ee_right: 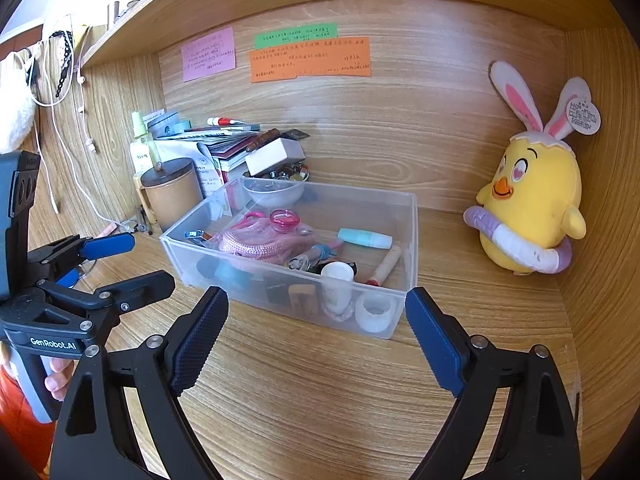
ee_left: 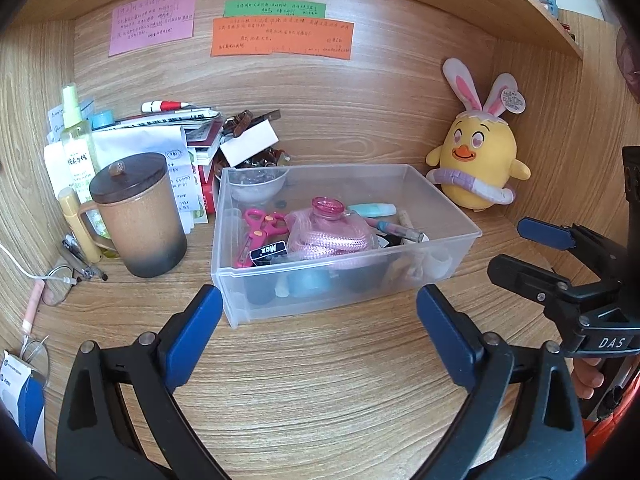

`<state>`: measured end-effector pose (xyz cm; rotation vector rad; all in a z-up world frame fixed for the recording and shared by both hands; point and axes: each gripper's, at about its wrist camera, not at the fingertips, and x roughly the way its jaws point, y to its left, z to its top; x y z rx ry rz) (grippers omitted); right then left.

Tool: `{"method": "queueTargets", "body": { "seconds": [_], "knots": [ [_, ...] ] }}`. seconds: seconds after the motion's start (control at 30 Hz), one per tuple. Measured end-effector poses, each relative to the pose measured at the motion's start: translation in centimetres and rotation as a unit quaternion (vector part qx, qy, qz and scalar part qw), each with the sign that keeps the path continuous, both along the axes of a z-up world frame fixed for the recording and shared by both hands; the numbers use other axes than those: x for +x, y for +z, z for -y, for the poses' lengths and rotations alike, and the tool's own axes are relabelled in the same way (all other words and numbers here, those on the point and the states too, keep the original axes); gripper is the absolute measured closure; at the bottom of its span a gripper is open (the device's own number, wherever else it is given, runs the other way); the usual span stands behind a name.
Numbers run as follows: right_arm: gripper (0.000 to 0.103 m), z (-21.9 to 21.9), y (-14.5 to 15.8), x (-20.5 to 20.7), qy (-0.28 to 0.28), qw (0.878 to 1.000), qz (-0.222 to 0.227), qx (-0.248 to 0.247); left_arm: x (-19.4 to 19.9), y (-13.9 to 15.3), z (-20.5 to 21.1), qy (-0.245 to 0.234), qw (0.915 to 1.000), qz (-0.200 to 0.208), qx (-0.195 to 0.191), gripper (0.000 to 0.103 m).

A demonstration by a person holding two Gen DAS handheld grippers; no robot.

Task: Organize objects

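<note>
Desk (ee_left: 320, 380) of light wood grain ran wall to wall, w/ a shelf above and paper notes stuck on the back panel: pink note (ee_left: 153, 20), green strip (ee_left: 274, 9), orange sheet (ee_left: 282, 37).

Clear plastic bin (ee_left: 344, 280) sat mid-desk, open-topped, holding the sorted bits: pink cord bundle (ee_left: 328, 236) w/ a pink cap on it, pink scissors (ee_left: 260, 232) at its left end, a teal tube (ee_right: 364, 238) toward the back, a small clear bowl (ee_right: 274, 192) in the far corner, a white cup (ee_right: 338, 280) and a white ring (ee_right: 376, 312) against the near wall.

Plush chick (ee_right: 532, 208) w/ bunny ears stood at the right, well apart from the bin, nr the side panel.

Brown lidded mug (ee_left: 138, 216) stood just left of the bin. Behind it: spray bottle (ee_left: 78, 136), a stack of papers & books (ee_left: 160, 136), a red-white pen (ee_left: 166, 106) on top. White box (ee_left: 248, 144) leaned just behind the bin's far-left corner. Glasses (ee_left: 56, 284) and a white cable lay at the far left edge.

Left gripper (ee_left: 320, 332) hung in front of the bin's near wall, claw wide, nothing between the pads, not touching the bin. Right gripper (ee_right: 316, 336) likewise wide and empty, off the bin's near-right corner. Nothing stood between either claw and the bin.
</note>
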<state>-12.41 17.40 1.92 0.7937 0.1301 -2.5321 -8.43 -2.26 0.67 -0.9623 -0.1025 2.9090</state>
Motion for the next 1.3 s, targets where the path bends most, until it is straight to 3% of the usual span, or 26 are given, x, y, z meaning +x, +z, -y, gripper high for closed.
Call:
{"method": "queueTargets", "body": {
  "seconds": [1.3],
  "knots": [
    [0.014,0.22,-0.23,-0.29,0.003,1.000,0.007,-0.006,0.07,0.13,-0.13,-0.010,0.9999,-0.006,0.008,0.002]
  ]
}}
